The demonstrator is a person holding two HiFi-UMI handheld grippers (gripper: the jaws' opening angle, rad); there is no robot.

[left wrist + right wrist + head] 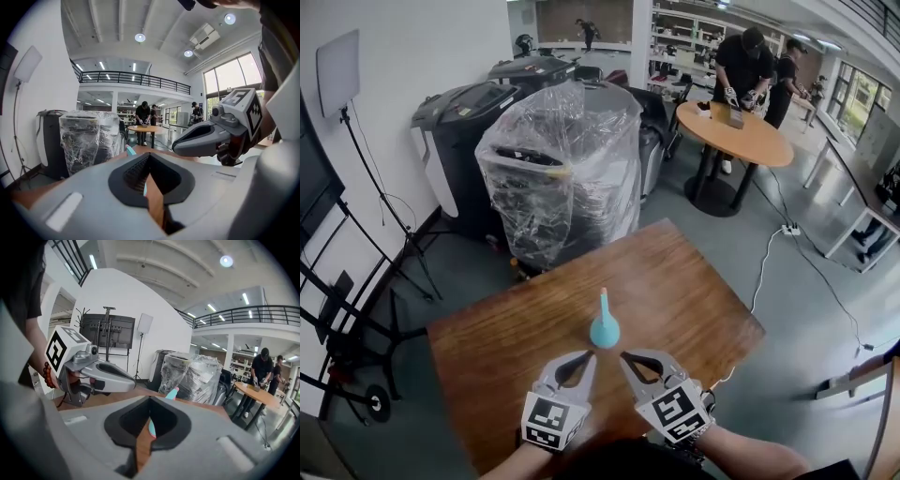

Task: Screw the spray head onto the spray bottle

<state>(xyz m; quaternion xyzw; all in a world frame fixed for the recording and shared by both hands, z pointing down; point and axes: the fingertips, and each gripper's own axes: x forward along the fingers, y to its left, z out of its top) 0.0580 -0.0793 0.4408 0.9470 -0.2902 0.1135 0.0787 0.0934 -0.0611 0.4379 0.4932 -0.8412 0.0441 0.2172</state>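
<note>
Spray bottle (604, 325): teal, upright mid wooden table (675, 272), just ahead of both tips, touched by neither. Left gripper (592, 354), right gripper (623, 355): jaws together, empty. Head view shows whole bottle; gripper views only teal slivers past closed jaws.

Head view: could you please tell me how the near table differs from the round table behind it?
The near table is rectangular and dark brown; the round table is lighter and orange-toned. The near table carries a teal bottle; the round table has two people working at it. Both have wood-look tops.
</note>
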